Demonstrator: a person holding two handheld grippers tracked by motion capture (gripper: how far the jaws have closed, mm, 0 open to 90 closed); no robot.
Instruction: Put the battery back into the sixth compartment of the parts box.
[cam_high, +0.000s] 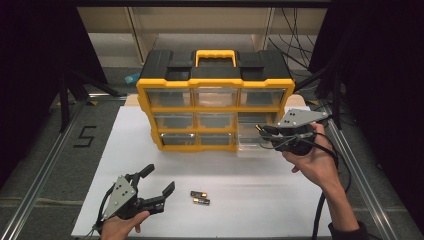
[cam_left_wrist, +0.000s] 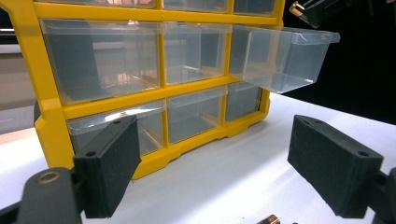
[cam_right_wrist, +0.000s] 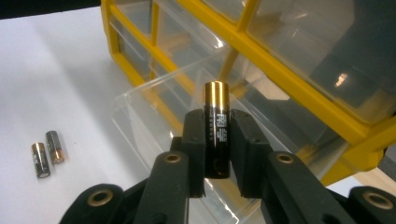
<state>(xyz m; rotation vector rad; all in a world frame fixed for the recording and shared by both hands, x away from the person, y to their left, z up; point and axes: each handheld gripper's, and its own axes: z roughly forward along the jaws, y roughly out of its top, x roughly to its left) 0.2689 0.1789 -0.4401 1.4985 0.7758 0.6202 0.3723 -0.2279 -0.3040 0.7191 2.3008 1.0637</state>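
Two batteries (cam_high: 200, 197) are lying side by side on the white worktop (cam_high: 250, 210), just in front of the left tool (cam_high: 156, 186). That tool's jaws are spreading wide apart and holding nothing. The right tool (cam_right_wrist: 216, 140) is pinching a third battery (cam_right_wrist: 216, 130) between its pads, gold end sticking out. It is hanging over a clear drawer (cam_high: 250, 141) that is sticking out from the bottom right of the yellow and black box (cam_high: 215, 100). The other drawers are sitting pushed in.
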